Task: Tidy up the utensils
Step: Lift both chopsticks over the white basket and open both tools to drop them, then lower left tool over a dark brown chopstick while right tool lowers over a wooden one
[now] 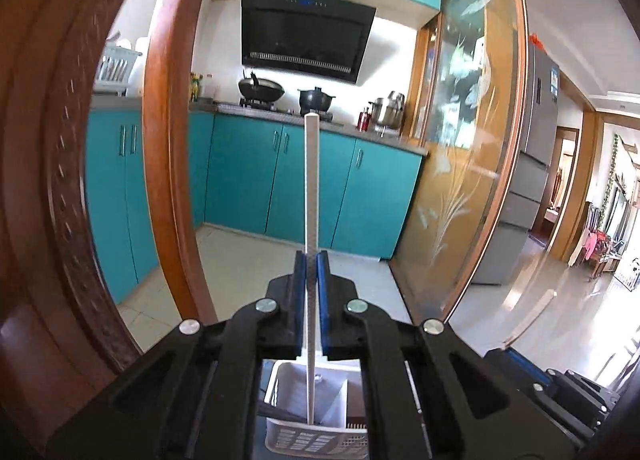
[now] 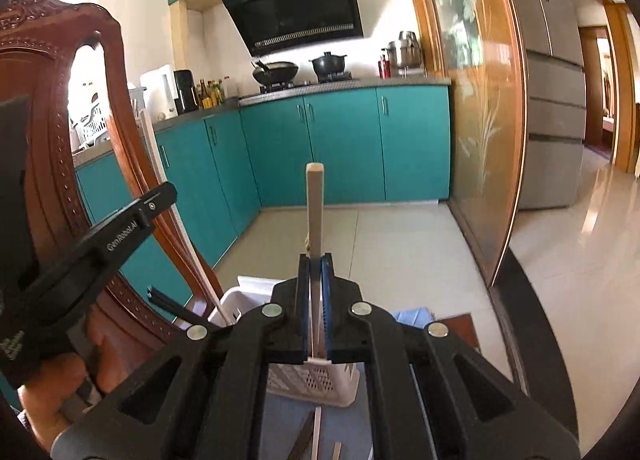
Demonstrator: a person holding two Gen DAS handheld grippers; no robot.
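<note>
White slotted basket, divider inside, one white chopstick dipping into it, pinched by left gripper. Right gripper clamps one beige utensil.

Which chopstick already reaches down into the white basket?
The white chopstick in the left gripper; its lower end stands inside the basket.

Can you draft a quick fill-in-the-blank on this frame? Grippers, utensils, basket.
1. The left gripper is shut on a white ____.
2. The lower tip of that stick sits inside the white ____.
3. The right gripper clamps a utensil with a pale ____ handle.
4. More utensils lie on the surface ____ the basket.

Missing words: chopstick; basket; wooden; beside
</note>
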